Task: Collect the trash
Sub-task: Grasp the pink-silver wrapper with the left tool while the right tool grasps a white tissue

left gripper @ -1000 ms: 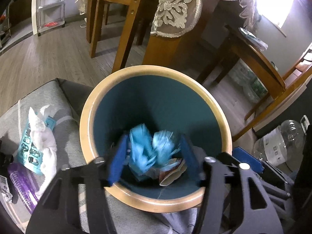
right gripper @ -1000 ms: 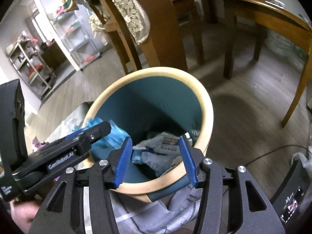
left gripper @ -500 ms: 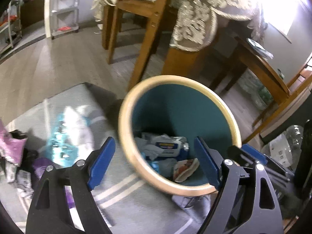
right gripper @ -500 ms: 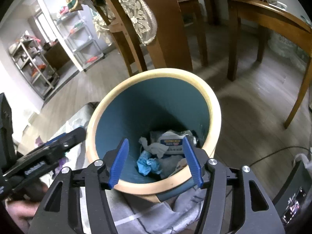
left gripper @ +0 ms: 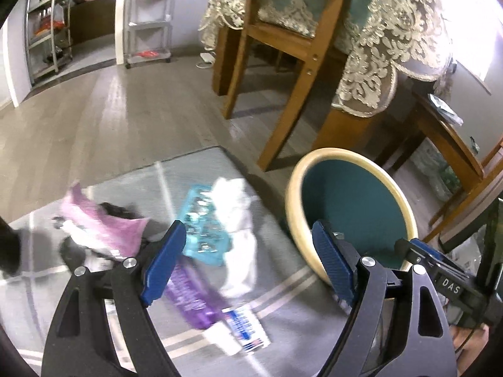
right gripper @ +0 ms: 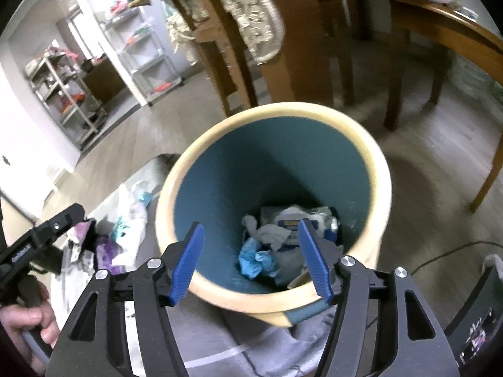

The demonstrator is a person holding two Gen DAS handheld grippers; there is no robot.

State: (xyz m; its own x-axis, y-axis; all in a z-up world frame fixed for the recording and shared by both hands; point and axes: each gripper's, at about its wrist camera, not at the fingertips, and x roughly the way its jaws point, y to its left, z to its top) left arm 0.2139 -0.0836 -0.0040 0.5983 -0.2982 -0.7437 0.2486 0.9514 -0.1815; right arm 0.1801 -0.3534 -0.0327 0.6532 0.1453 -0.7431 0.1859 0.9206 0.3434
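Observation:
A teal bin with a cream rim (left gripper: 314, 160) (right gripper: 382, 169) stands on a grey mat. Inside it lie crumpled blue trash (right gripper: 256, 259), white tissue and wrappers. My left gripper (left gripper: 248, 265) is open and empty, above the mat left of the bin. Below it lie a white tissue (left gripper: 235, 216), a light blue wrapper (left gripper: 201, 229), a purple wrapper (left gripper: 188, 295), a pink packet (left gripper: 103, 224) and a white-and-blue wrapper (left gripper: 243, 330). My right gripper (right gripper: 251, 262) is open and empty over the bin's near rim. The left gripper also shows at the left edge of the right wrist view (right gripper: 41, 235).
The grey striped mat (left gripper: 195, 169) lies on a wooden floor. Wooden chair and table legs (left gripper: 283, 100) with a lace cloth stand behind the bin. Shelving racks (left gripper: 147, 15) stand at the far wall. A black device (right gripper: 478, 330) sits at the right.
My left gripper let the blue trash fall into the bin, opened wide and swung left over the mat. My right gripper stayed over the bin and opened a little wider.

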